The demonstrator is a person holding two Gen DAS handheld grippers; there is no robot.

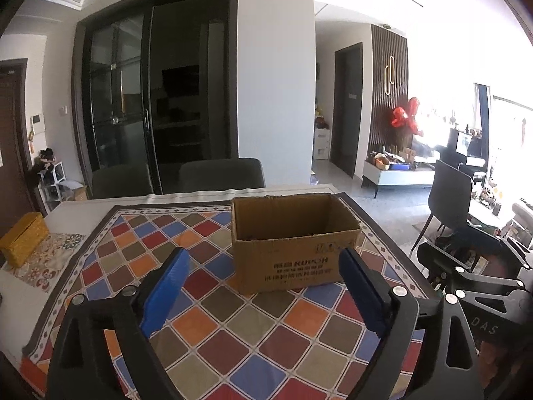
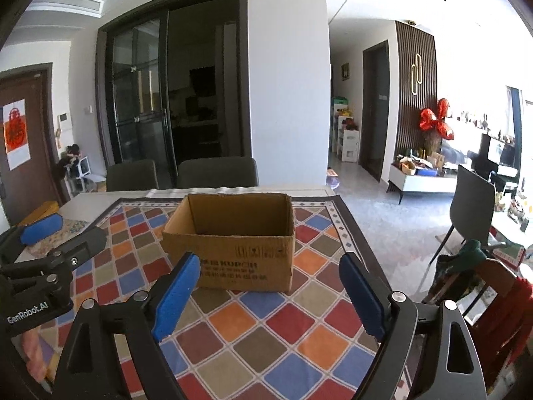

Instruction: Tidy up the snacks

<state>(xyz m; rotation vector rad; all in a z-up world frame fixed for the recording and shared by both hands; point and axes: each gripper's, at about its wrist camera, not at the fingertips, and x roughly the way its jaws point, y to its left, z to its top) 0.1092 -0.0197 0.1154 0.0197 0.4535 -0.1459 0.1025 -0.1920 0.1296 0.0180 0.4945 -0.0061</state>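
Two grippers are in our hands, and both point down at a table. We see the left gripper [image 1: 263, 266] with its blue pads spread wide apart, and nothing sits between them. We see the right gripper [image 2: 269, 273] the same way, its jaws wide apart and holding nothing. The pads touch nothing.

One brown cardboard box [image 2: 233, 250] stands upright on the table, a little past the tips of both grippers. Its top is open. We can see its inside walls, but we cannot see what lies at the bottom. Dark letters are printed on the side that faces us.

We see the box resting on a checkered cloth [image 1: 216, 326] made of red, blue, orange and brown squares. The cloth covers most of the white table [image 1: 66, 210].

At the far left of the table we see a yellow woven box [image 1: 23, 238], well apart from the cardboard box. It sits on a small flowery mat [image 1: 50, 260].

Two dark chairs [image 2: 216, 171] stand behind the table, close to its far edge. Another dark chair [image 1: 449, 196] stands off to the right on the floor.
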